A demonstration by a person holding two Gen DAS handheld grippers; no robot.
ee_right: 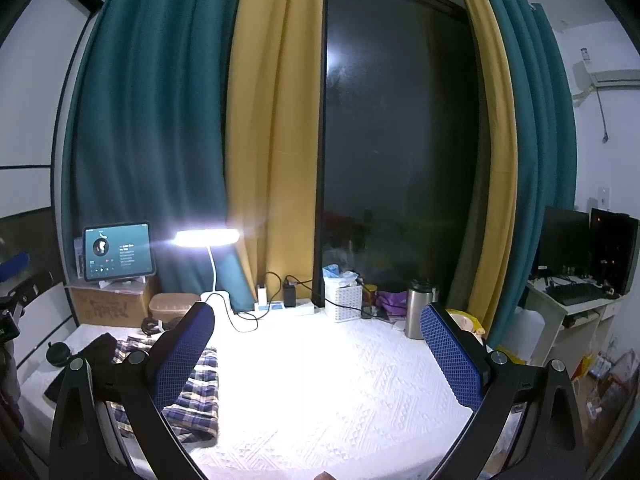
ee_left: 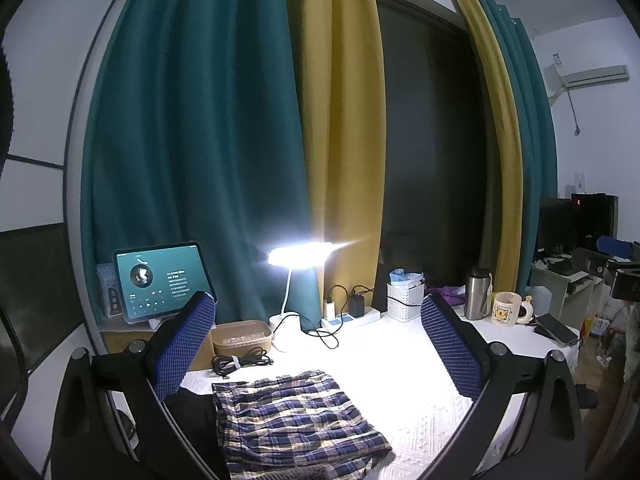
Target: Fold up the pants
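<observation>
Blue and cream plaid pants (ee_left: 296, 420) lie folded into a flat rectangle on the white textured table cover (ee_left: 408, 364). My left gripper (ee_left: 320, 344) is open and empty above and just behind them. In the right wrist view the pants (ee_right: 200, 392) lie at the lower left, partly behind the left finger (ee_right: 180, 356). My right gripper (ee_right: 320, 352) is open and empty over bare cover (ee_right: 320, 380), to the right of the pants. A dark garment (ee_right: 96, 352) lies beside the pants on their left.
A lit desk lamp (ee_left: 300, 256), a power strip with chargers (ee_left: 352, 316), a coiled black cable (ee_left: 240, 360), a brown box (ee_left: 240, 336), a white basket (ee_left: 404, 300), a steel flask (ee_left: 476, 296), a mug (ee_left: 508, 308) and a tablet (ee_left: 160, 280) line the table's back. A phone (ee_left: 556, 328) lies at the right edge.
</observation>
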